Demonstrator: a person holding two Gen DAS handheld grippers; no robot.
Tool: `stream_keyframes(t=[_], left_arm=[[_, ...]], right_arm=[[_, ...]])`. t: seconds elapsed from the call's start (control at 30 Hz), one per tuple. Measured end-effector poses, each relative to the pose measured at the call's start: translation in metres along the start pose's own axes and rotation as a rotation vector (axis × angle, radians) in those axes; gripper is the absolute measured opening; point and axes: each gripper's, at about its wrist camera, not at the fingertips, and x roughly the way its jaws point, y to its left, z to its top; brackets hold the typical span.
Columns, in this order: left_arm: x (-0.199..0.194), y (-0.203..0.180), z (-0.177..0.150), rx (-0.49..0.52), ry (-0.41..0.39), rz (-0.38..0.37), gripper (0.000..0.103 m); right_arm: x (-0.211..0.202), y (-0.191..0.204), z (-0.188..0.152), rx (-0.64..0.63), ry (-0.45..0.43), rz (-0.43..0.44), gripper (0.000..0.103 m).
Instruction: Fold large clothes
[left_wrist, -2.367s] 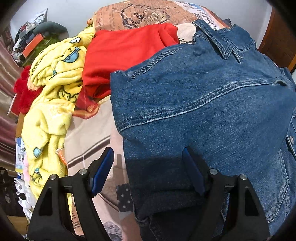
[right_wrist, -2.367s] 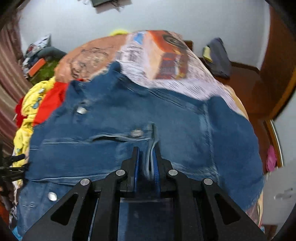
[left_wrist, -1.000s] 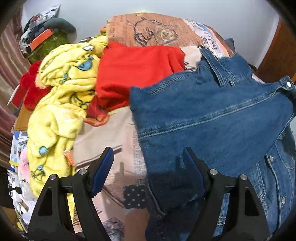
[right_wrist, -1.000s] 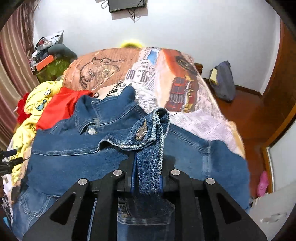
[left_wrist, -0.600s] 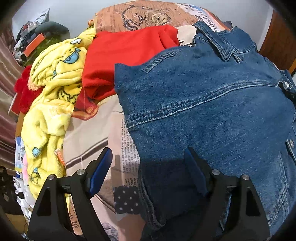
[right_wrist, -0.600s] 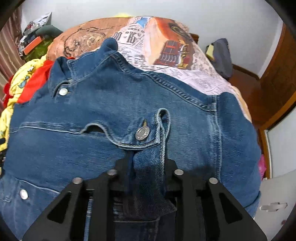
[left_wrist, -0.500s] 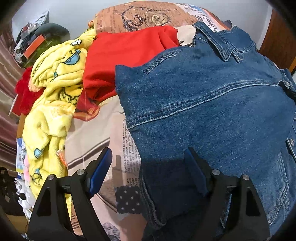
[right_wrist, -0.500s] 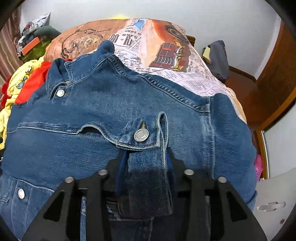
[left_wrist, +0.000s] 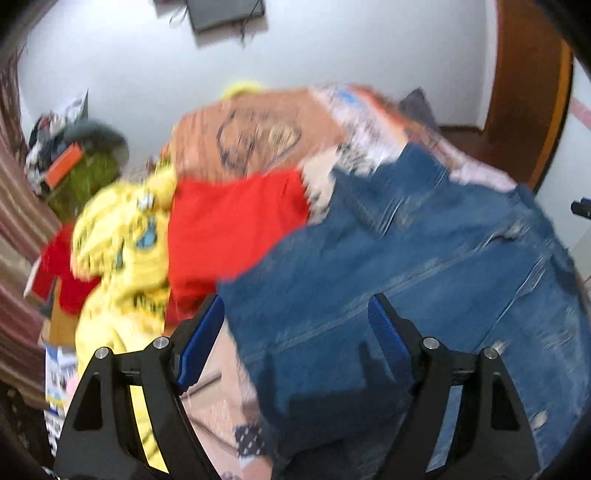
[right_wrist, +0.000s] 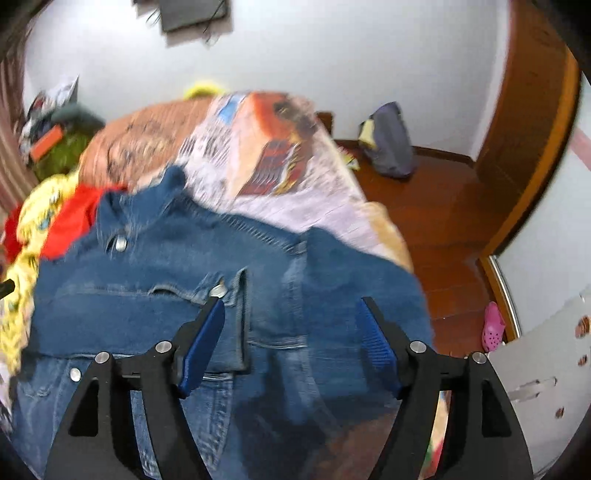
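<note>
Sleeves of the denim jacket (right_wrist: 229, 295) lie folded across its centre. Left gripper (left_wrist: 295, 332) and right gripper (right_wrist: 291, 332) gape, empty. Final folding remains.

The denim jacket (right_wrist: 229, 280) looks coarse and matt with shiny metal snaps, beside fleecy yellow cloth (left_wrist: 122, 258) and a glossy wooden floor (right_wrist: 439, 221).

1. Both views are evenly lit by soft, bright room light, with no glare.
2. Motion blur smears the denim jacket (left_wrist: 424, 295), the red garment (left_wrist: 229, 221) and the bed's printed cover (right_wrist: 266, 155).
3. The gripper fingers (right_wrist: 201, 343) stay sharp and cast soft shadows on the denim.
4. Fisheye distortion bends the walls, with dark corners.
</note>
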Motion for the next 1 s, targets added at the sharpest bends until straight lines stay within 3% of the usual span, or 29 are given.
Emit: stream_keyframes(t=[0.1, 0.23, 0.63, 0.8, 1.0], left_arm=[[-0.009, -0.015, 0.019, 0.01, -0.056, -0.045, 0.08], [-0.001, -0.039, 0.032, 0.016, -0.064, -0.123, 0.08], [0.055, -0.098, 0.007, 0.071, 0.081, -0.201, 0.08], [0.064, -0.102, 0.005, 0.067, 0.101, -0.199, 0.08], [0.073, -0.097, 0.004, 0.036, 0.127, -0.198, 0.08]], right_arm=[[-0.012, -0.021, -0.004, 0.059, -0.023, -0.025, 0.075], [-0.01, -0.05, -0.019, 0.154, 0.002, -0.026, 0.078], [0.073, -0.117, -0.086, 0.54, 0.265, 0.141, 0.078], [0.089, -0.133, -0.087, 0.658, 0.213, 0.211, 0.08], [0.107, -0.142, -0.078, 0.7, 0.173, 0.145, 0.074]])
